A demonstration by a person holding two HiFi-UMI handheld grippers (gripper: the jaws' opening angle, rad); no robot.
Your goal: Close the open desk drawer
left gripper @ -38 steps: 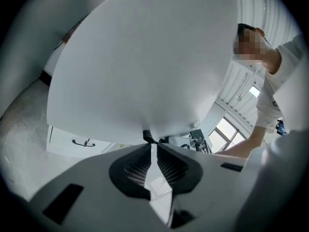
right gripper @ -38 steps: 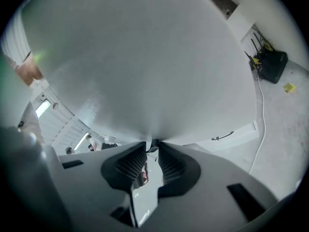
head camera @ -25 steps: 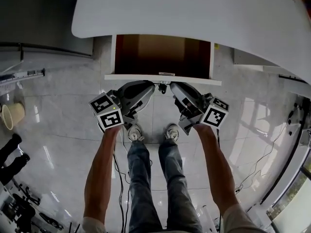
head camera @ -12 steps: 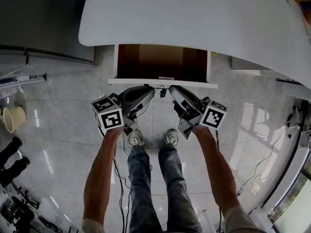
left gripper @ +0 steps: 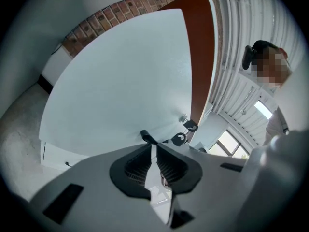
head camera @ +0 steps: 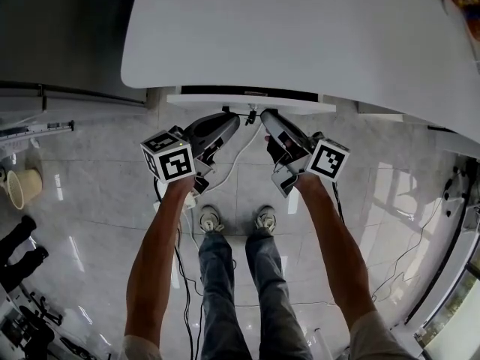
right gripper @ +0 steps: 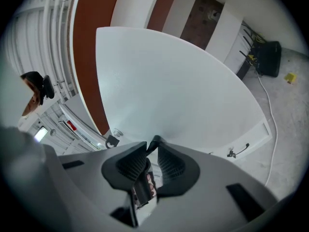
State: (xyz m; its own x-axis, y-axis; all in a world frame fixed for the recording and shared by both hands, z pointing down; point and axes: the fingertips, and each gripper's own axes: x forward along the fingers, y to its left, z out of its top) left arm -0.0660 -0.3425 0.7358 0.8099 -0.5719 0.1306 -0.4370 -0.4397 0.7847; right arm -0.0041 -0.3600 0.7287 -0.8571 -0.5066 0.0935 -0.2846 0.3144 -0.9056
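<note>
Head view looks down on a white desk (head camera: 300, 28) with its drawer (head camera: 225, 99) pushed almost fully under the top: only the white front panel shows as a narrow strip, with a thin dark line of opening left above it. The person stands facing it with both arms stretched forward. The left gripper (head camera: 234, 117) and the right gripper (head camera: 264, 116) point close to level at the panel, one on each side of the small bunch of keys (head camera: 251, 115) that hangs from the lock at its middle. In the left gripper view the panel fills most of the picture, the keys dangle just to the right of the tips, and the jaws are drawn nearly together with only a thin slit between the pads and nothing held. The right gripper view shows much the same from the other side: a narrow gap, tips close to meeting, nothing gripped, and the keys just to the left. Both sets of tips look to be set against the panel, though actual contact is hard to confirm from these angles. The step in hand seems to be the last part of the push, with the drawer nearly home. The next move likely calls for a short, even push from both grippers together, straight in along the drawer's travel, so the front seats square under the desk without skewing, and with the tips kept clear of the keys
</note>
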